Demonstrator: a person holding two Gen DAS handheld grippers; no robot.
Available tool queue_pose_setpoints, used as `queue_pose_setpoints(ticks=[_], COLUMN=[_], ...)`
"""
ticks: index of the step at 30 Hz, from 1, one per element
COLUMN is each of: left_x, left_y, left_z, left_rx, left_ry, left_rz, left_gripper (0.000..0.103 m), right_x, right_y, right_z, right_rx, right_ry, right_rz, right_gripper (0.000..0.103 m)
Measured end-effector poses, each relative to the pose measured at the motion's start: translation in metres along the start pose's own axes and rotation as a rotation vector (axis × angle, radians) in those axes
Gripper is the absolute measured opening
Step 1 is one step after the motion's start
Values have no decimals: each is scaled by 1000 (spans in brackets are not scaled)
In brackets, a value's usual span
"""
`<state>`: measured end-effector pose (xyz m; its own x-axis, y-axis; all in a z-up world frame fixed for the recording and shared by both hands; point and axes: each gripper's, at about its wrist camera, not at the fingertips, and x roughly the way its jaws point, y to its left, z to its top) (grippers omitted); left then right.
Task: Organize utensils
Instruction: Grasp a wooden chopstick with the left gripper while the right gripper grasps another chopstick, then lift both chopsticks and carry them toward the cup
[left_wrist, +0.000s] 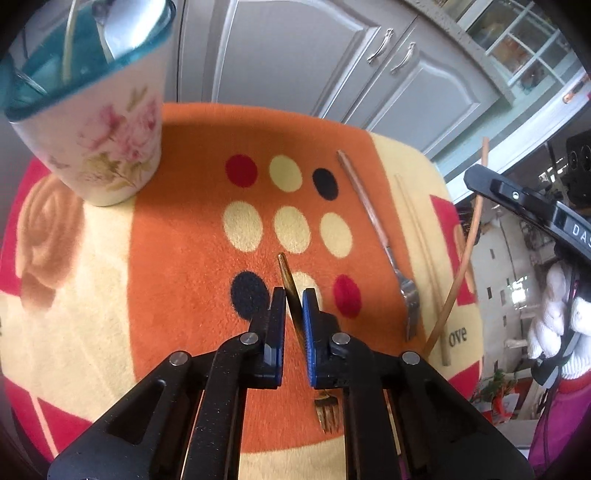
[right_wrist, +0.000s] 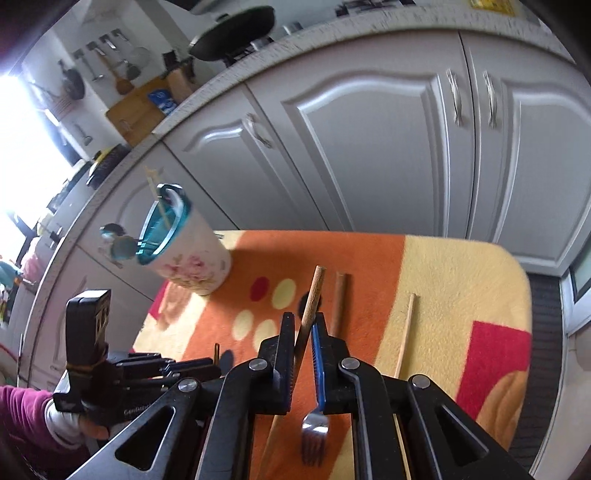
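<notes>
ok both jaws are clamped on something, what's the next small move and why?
Probably carry the gold fork in the left gripper over to the floral cup and lower it in. The cup already holds utensils, and the right gripper grips a wooden chopstick; a silver fork remains on the cloth.

The gold fork (left_wrist: 291, 295) was clamped by its handle between the pads of the left gripper (left_wrist: 294, 300), handle tip ahead of the fingers, tines (left_wrist: 327, 411) hanging below them. The wooden chopstick (right_wrist: 310, 314) was pinched in the right gripper (right_wrist: 303, 325), its butt end slanting up past the fingertips. Under and just right of that gripper lay a steel fork (right_wrist: 314, 432) with a brown handle (right_wrist: 339, 302), tines nearest the camera. Further right lay a second pale chopstick (right_wrist: 404, 334). Far ahead-left of both grippers stood the floral cup (left_wrist: 107, 140), teal inside, already holding utensils.
</notes>
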<state>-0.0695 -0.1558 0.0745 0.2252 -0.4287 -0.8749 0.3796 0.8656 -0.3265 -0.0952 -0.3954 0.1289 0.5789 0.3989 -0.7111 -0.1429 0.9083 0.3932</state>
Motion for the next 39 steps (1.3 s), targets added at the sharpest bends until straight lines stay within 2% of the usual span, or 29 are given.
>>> queue_pose_setpoints(ticks=[8, 14, 18, 20, 22, 29, 35, 39], left_x=[-45, -63, -67, -66, -67, -71, -76, -85], left_y=[0, 7, 13, 15, 17, 22, 24, 27], left_z=[-5, -11, -14, -14, -14, -14, -14, -13], left_rx=[13, 18, -2, -13, -22, -41, -53, -52], left_ry=[-81, -114, -120, -118, -117, -122, -129, -147], left_rz=[-15, -9, -8, -15, -19, -28, -39, -39], left_gripper=[6, 5, 6, 6, 6, 5, 5, 5], right_x=[-27, -24, 1, 23, 48, 122, 126, 91], right_y=[36, 50, 48, 46, 45, 37, 46, 52], right_z=[-5, -9, -14, -20, -25, -32, -24, -19], right_rx=[-87, -122, -131, -123, -126, -133, -176, -150], right_ry=[-35, -20, 63, 140, 189, 333, 325, 248], right_rz=[17, 6, -32, -16, -59, -197, -171, -94], right_gripper=[7, 4, 5, 10, 15, 16, 7, 6])
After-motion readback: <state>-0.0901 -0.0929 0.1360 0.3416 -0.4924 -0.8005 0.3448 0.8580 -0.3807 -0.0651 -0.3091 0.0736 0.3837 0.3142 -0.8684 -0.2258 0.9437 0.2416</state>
